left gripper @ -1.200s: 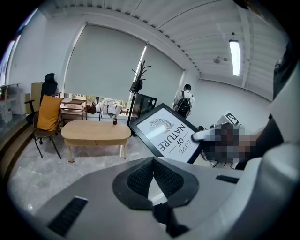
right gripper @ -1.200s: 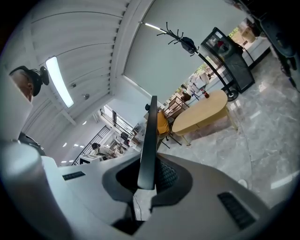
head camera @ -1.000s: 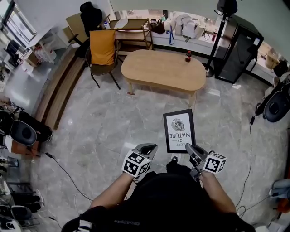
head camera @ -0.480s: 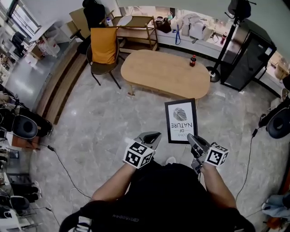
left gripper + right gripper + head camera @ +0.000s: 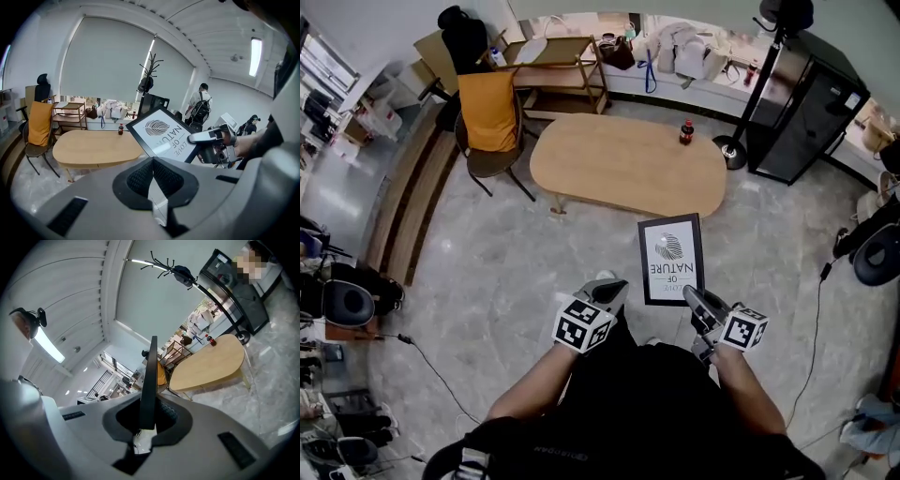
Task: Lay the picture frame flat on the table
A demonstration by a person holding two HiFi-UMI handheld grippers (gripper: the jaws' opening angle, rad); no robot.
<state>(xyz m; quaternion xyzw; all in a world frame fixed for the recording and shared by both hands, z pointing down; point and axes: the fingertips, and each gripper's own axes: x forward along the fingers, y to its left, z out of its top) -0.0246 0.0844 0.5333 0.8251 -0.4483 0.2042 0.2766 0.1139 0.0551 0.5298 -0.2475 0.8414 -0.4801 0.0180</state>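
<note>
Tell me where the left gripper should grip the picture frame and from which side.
Probably the thin black left rim of the picture frame, coming in from the left with the left gripper. The right gripper clamps its near right corner, so the left side is free.

Frames: one frame is counted.
Grippers: two are counted, the left gripper and the right gripper.
Marker cubes: two are counted, a left cube and a right cube.
Tables: one table is counted.
Bottles: one bottle is counted.
Chairs: two are counted near the table, an orange-draped chair and a black office chair.
Shelf units: one shelf unit is counted.
Coat stands: one coat stand is counted.
Cabinets: one black cabinet is counted.
Bystanders: two are made out in the left gripper view, a person with a backpack and a second person.
</note>
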